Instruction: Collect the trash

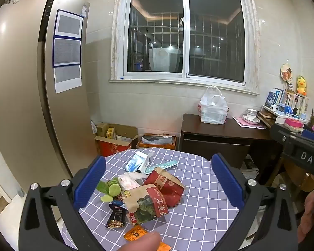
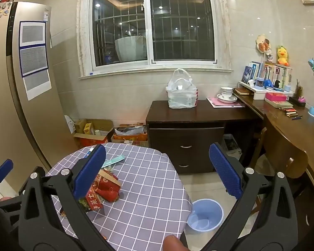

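checkered worktop (image 1: 198, 188) holds the trash (image 1: 155, 190) heaped mid-left; bin (image 2: 205, 214) waits on the floor. both tongs, left (image 1: 158, 179) and right (image 2: 157, 169), gape empty. we'd pinch one wrapper's edge at a time.

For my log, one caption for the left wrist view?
Open left gripper hovers over snack wrappers littering the checkered table.

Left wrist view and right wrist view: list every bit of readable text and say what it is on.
"DAS" on the right gripper's black body, in the left wrist view.
"华莱士" on the brown paper bag.
A large partial "M" or "W" on the red paper bag; the rest is unreadable.
Fridge sheets, book spines and floor boxes: too small or blurred to read.
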